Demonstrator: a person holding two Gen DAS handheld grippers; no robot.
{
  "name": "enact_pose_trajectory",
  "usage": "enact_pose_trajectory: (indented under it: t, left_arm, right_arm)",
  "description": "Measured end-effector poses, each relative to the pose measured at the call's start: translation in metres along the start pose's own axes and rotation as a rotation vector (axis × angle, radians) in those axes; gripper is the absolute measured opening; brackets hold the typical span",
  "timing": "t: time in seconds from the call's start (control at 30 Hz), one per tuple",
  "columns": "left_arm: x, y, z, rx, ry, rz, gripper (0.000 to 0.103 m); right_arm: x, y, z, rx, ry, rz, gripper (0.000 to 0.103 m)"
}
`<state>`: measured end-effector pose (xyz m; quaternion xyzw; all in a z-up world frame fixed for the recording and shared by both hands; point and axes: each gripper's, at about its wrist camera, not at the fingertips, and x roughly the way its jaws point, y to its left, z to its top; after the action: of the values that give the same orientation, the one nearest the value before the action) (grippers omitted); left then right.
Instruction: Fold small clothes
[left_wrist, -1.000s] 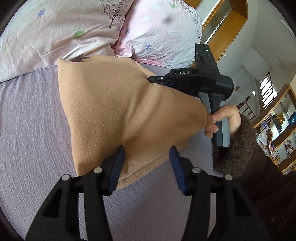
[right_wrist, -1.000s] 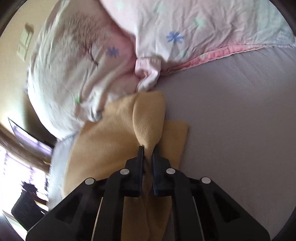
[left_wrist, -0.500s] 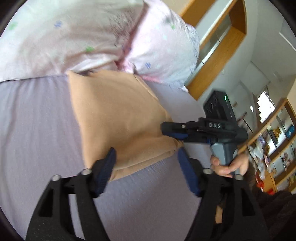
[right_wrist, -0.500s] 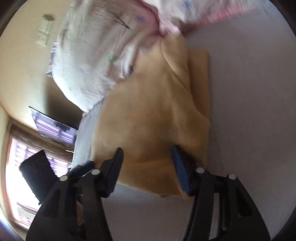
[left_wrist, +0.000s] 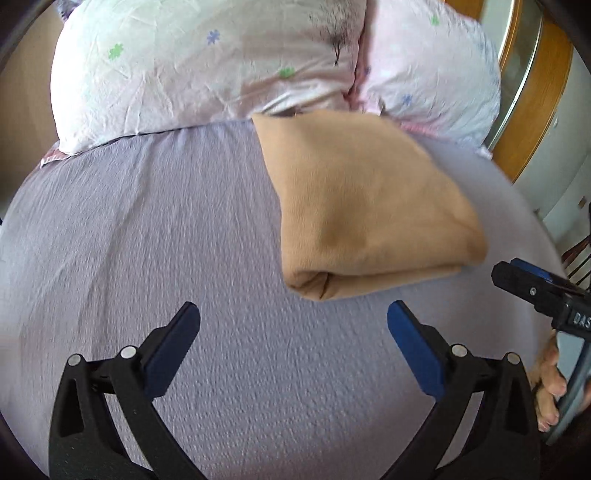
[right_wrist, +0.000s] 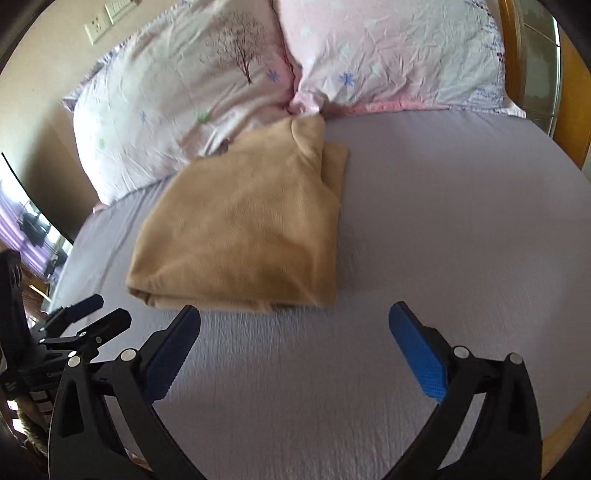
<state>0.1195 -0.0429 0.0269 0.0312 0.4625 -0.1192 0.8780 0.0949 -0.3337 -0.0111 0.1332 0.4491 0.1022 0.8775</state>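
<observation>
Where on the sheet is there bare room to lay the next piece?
Bare sheet runs right of the folded tan garment, below the right pillow. More lies left of it, under the left pillow. It is crowded where garment meets pillows. Both tongs, left and right, hang open.

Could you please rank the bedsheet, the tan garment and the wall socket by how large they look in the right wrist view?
1. Bedsheet
2. Tan garment
3. Wall socket, far off, so only apparently tiny.

The right gripper (left_wrist: 554, 295) body reads "DAS".
</observation>
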Motion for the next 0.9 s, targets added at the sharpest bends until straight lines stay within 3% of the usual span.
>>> enact_pose_trajectory:
  t: [0.17, 0.37, 0.53, 0.9]
  left_arm:
    - [0.009, -0.002, -0.01, 0.022, 0.039, 0.038, 0.101]
    - [0.017, 0.005, -0.012, -0.004, 0.071, 0.056, 0.101]
    - [0.019, -0.005, -0.012, 0.035, 0.084, 0.098, 0.101]
    - [0.018, -0.005, -0.014, 0.043, 0.052, 0.095, 0.101]
  right_arm:
    - [0.019, 0.011, -0.01, -0.052, 0.03, -0.126, 0.102]
    - [0.023, 0.019, -0.013, -0.09, 0.007, -0.186, 0.102]
    - [0.028, 0.027, -0.014, -0.109, 0.023, -0.174, 0.102]
    - [0.028, 0.033, -0.021, -0.143, 0.01, -0.212, 0.102]
